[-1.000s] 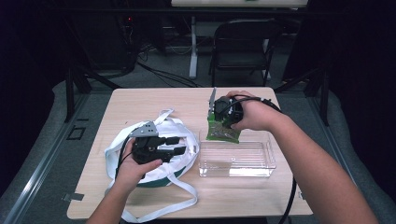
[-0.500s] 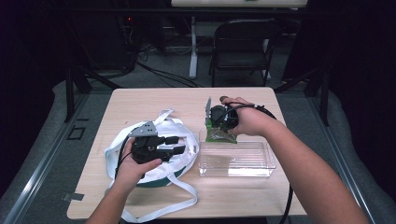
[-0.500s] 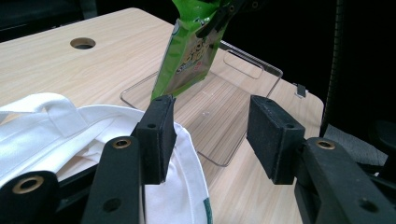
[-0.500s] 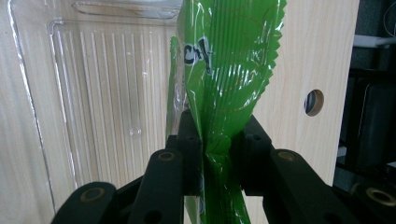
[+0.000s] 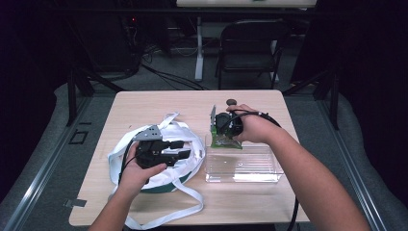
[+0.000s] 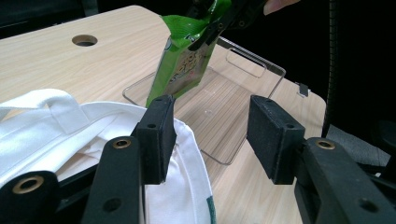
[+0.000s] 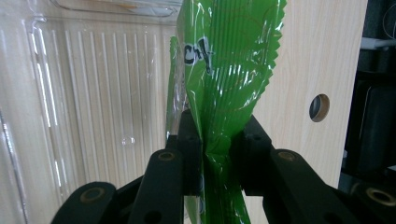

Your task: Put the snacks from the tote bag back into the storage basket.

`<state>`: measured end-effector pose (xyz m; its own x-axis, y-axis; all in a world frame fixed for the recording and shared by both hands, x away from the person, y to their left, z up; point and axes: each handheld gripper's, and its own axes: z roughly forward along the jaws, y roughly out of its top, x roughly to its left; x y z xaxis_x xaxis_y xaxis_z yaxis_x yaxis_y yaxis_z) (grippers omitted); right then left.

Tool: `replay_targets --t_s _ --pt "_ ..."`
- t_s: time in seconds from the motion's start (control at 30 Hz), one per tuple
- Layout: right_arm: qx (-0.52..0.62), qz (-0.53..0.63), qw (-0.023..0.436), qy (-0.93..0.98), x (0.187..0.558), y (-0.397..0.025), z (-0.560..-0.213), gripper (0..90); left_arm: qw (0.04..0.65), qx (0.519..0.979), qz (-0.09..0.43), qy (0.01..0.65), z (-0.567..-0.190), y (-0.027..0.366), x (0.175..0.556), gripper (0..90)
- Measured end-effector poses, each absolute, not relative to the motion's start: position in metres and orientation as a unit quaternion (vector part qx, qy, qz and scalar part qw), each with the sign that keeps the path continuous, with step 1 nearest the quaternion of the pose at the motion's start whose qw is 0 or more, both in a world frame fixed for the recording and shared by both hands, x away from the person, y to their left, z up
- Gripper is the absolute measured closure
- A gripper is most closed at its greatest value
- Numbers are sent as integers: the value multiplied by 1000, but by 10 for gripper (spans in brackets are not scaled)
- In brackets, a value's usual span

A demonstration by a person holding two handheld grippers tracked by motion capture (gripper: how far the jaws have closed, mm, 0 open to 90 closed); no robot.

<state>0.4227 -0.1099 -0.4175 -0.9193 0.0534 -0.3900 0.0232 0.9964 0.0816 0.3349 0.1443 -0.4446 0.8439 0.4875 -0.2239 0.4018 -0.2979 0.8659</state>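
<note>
While I watch from the high view, my right gripper [image 5: 226, 126] has drifted toward the far left corner of the clear rectangular plastic tray [image 5: 260, 173] compared with a second ago, carrying the glossy green crinkled snack pouch [image 5: 223, 141] with it. I read that as the pouch being lined up over the tray, with the drop not yet made.

One pale wooden table [image 5: 250, 106] carries everything. One white cloth tote bag with long straps [image 5: 187, 161] lies under and to the left of my left gripper [image 5: 179, 149], whose jaws stand wide apart and hold nothing; it hasn't moved in that second. One tray lies beyond those open jaws, apart from the bag's edge. One pouch hangs past the left jaw in the left gripper view [image 6: 184, 65], its lower edge over the tray's far side.

My right jaws are clamped on the pouch [image 7: 224, 93], which stands straight up between the pads [image 7: 189, 154], with the ribbed tray floor beyond it.
</note>
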Motion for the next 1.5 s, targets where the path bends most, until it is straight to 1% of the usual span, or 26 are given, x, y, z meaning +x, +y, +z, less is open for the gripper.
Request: replay_targets --t_s 1.3,1.5 --pt "-2 43 208 977 434 -97 -447 736 522 803 41 284 -448 149 339 518" --pt "4 42 208 977 438 -96 -449 715 524 801 40 287 -449 149 339 518"
